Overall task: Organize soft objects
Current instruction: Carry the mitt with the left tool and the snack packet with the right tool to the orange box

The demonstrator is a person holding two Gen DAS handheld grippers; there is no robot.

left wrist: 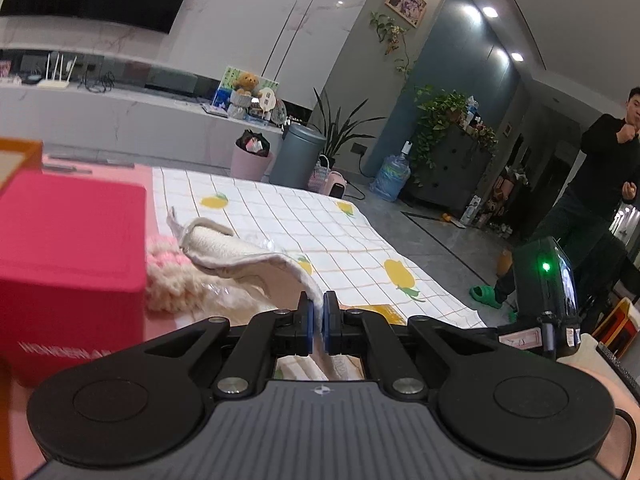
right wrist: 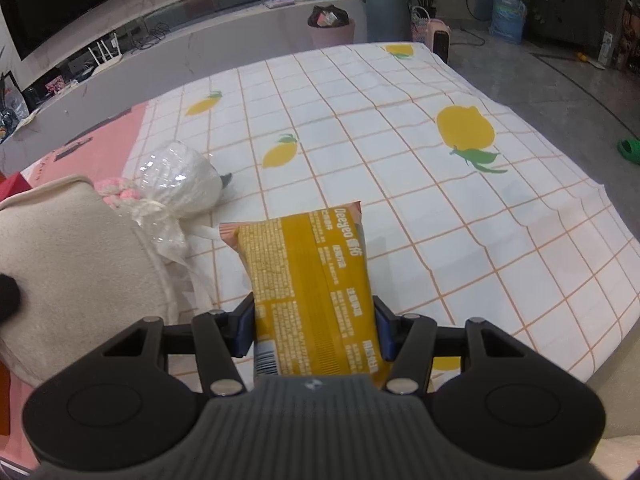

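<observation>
My left gripper [left wrist: 319, 312] is shut on the edge of a beige cloth bag [left wrist: 248, 258], whose rim lifts up off the table. The same bag fills the left of the right wrist view [right wrist: 76, 248]. My right gripper [right wrist: 314, 320] is shut on a yellow tissue pack [right wrist: 308, 280], held just above the lemon-print tablecloth [right wrist: 380, 128]. A pink and cream knitted item [left wrist: 172, 276] lies beside the bag. A white soft object in clear wrap [right wrist: 176, 180] lies on the cloth next to the bag.
A pink box [left wrist: 72, 268] stands close on the left, with an orange box [left wrist: 20, 160] behind it. The tablecloth ends at the table's right edge [right wrist: 600, 272]. A person [left wrist: 592, 200] stands on the floor at the right. Bins [left wrist: 296, 160] stand beyond the table.
</observation>
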